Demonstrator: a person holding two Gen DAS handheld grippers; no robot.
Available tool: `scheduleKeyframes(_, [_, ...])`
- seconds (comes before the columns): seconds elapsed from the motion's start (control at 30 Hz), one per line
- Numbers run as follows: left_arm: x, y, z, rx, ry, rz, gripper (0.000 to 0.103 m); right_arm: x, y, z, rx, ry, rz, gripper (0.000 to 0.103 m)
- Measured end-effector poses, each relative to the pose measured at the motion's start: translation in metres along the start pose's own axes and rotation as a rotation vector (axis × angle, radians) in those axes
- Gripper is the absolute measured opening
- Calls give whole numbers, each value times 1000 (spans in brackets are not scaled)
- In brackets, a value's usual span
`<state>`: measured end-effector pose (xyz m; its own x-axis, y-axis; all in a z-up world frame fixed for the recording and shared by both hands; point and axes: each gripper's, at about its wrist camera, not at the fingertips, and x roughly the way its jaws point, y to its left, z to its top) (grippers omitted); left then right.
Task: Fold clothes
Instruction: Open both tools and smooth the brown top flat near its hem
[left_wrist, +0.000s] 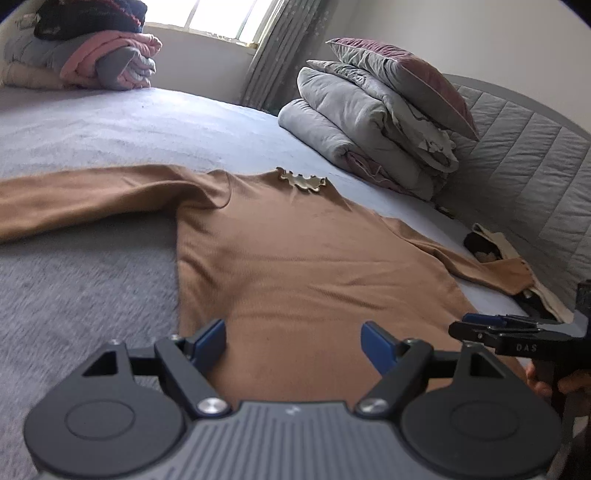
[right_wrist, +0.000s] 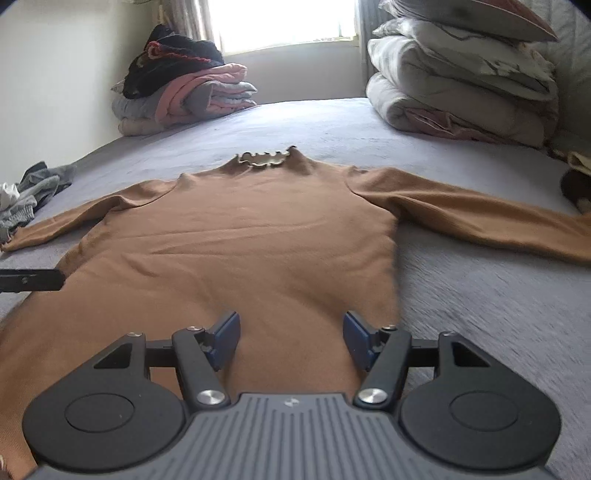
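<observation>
The sweater (right_wrist: 236, 240), tan with long sleeves, lies flat on the bed (right_wrist: 480, 314), its frilled collar (right_wrist: 266, 159) pointing away toward the window (right_wrist: 284, 22) and its hem nearest the cameras. Both sleeves are spread out to the sides; in the left wrist view one sleeve runs off to the left edge, while the other ends near a dark and cream garment (left_wrist: 491, 247) beside the quilted headboard (left_wrist: 524, 177). The left gripper (left_wrist: 293, 345) hovers over the lower body of the sweater, its jaws spread wide with nothing between them, the blue pads (left_wrist: 212, 339) clear of the fabric as far as can be told. The right gripper (right_wrist: 291, 339) sits over the lower right part of the sweater near its side edge, jaws likewise released and empty. In the left wrist view the right gripper appears at the right edge just above the sweater's corner, with part of a hand (left_wrist: 546, 380) behind it; from that side angle its gap cannot be read. In the right wrist view a black finger of the left gripper pokes in from the left edge by the sweater's side. A stack of folded quilts (left_wrist: 369, 125) with a pillow (left_wrist: 402, 74) on top sits by the headboard, a pile of folded clothes (right_wrist: 184, 96) lies in the far corner, and crumpled grey clothes (right_wrist: 29, 199) lie at the bed's left edge.
</observation>
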<state>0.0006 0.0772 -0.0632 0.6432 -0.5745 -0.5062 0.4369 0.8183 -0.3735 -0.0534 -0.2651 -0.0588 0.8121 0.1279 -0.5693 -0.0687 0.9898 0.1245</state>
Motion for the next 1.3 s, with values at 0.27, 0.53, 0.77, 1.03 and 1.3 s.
scheduleKeyframes(0.27, [-21, 0, -15, 53, 16, -11, 82, -26, -10, -21, -10, -8, 9, 65])
scheduleKeyframes(0.53, [-26, -17, -13, 104, 74, 22, 85, -43, 4, -27, -103, 29, -38, 65])
scheduleKeyframes(0.77, [-14, -41, 3, 97, 141, 78, 92, -55, -6, -20, 32, 117, -28, 73])
scheduleKeyframes(1.03, [-1, -64, 17, 69, 143, 104, 98, -41, 14, 13, -34, 70, 19, 76])
scheduleKeyframes(1.3, [19, -51, 19, 9, 3, 138, 99, 11, 42, 46, 34, -15, -21, 77])
